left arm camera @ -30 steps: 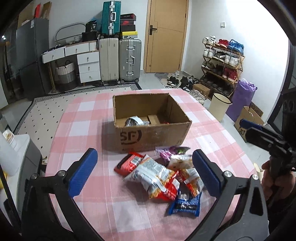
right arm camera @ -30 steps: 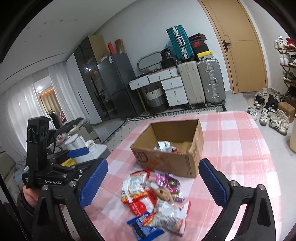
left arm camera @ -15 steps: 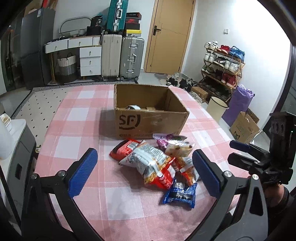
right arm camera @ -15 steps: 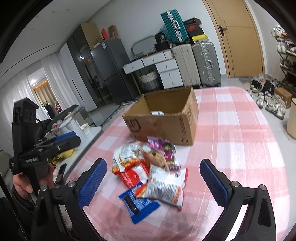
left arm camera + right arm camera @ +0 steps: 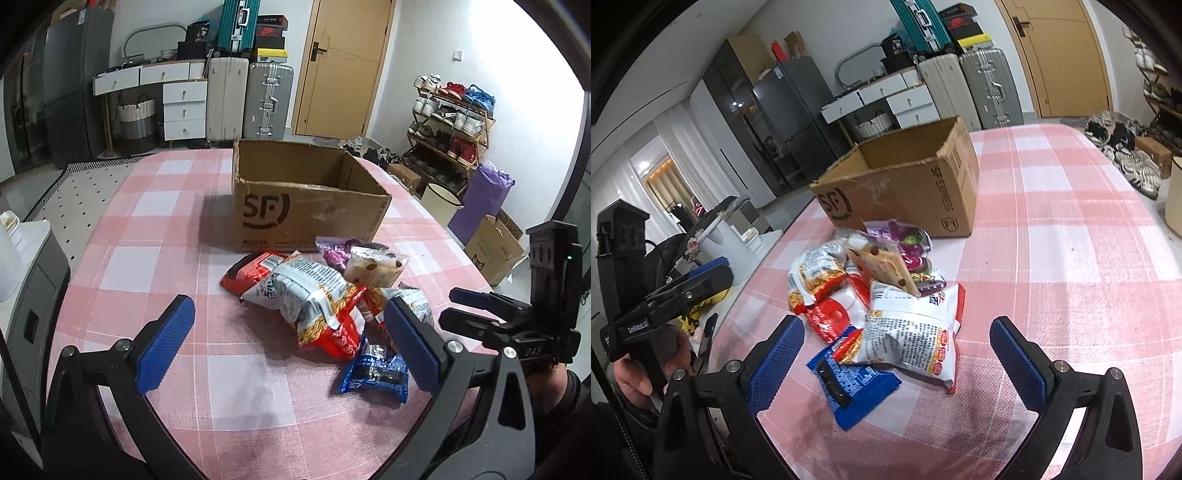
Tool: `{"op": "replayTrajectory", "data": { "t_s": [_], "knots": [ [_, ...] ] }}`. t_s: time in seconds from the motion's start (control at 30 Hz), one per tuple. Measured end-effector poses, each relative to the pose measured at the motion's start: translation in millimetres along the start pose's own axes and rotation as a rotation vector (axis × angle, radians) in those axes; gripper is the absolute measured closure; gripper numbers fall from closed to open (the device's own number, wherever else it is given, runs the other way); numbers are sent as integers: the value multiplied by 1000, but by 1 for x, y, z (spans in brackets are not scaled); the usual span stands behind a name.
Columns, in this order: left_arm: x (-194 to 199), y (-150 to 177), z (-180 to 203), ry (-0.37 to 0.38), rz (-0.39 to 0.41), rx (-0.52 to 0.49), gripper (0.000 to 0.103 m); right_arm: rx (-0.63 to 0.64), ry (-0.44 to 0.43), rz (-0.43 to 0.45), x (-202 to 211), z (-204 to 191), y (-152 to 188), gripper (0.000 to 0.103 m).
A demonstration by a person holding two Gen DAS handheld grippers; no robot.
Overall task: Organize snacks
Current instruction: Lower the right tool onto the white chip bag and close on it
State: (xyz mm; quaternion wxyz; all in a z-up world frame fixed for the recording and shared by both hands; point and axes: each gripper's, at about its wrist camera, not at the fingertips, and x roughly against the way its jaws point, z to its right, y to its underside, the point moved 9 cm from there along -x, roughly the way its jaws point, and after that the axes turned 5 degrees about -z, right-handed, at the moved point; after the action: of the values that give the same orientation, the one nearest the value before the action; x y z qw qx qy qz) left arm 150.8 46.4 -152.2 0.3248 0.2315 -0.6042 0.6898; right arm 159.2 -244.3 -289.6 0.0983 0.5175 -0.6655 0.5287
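On the pink-checked tabletop [image 5: 1071, 240] snack packets [image 5: 886, 295] lay heaped before the cardboard box [image 5: 905, 184]; right hand-held gripper [image 5: 897, 354] gaped wide, empty, directly over them, nearer; left hand-held gripper [image 5: 284, 343] wide too, pile right of centre.

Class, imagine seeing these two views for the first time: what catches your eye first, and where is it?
A bright heap of snack packets lies on the pink checked tablecloth, a blue packet nearest the camera. Just behind it stands an open cardboard box. Both claws, left and right, hang open over the heap.
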Motion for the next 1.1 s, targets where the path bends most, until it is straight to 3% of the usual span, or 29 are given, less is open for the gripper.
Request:
{"op": "replayTrajectory", "data": {
  "t_s": [0.6,0.7,0.8,0.93,1.1],
  "knots": [
    [-36,21,-10,32,-62,30,1,1,34,-76,-48,8,-1,2],
    [-38,22,-12,36,-66,33,1,-6,25,-92,-53,6,0,19],
    [-39,22,-12,34,-67,33,1,-11,31,-97,-56,8,2,21],
    [-39,23,-13,34,-73,35,1,-11,34,-99,-56,8,4,37],
    [-40,26,-11,42,-82,35,1,-3,19,-113,-55,8,6,44]
  ]
}}
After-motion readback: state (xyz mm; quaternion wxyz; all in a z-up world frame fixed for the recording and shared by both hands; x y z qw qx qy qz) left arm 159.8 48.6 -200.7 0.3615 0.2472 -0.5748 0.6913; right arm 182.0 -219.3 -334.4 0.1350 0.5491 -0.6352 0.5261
